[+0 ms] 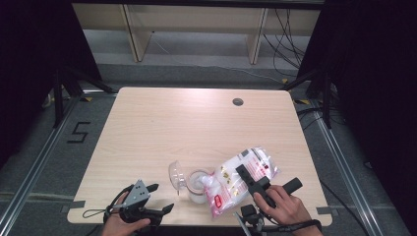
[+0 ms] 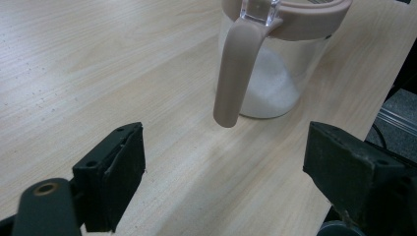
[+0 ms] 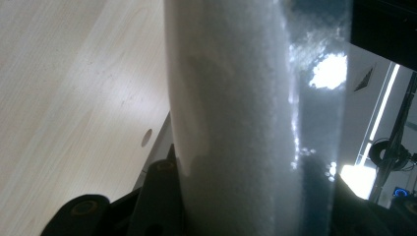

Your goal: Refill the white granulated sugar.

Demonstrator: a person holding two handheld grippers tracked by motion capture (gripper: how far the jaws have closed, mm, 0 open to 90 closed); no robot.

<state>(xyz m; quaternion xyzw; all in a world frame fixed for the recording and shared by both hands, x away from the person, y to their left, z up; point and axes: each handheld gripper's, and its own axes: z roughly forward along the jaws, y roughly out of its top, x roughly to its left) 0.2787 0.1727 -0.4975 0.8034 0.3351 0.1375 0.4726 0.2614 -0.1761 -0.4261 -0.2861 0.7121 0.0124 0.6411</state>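
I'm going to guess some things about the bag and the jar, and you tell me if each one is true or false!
1. The right claw is holding a bag of white grains. True.
2. The bag lies flat on the table. False: it is tilted with its lower end over the jar.
3. The jar already has some white grains in it. True, a pile shows at its bottom in the left gripper view.
4. The left claw is squeezing the jar's handle. False: it is open and short of the handle.
5. The jar's lid is closed. False: it is flipped open.
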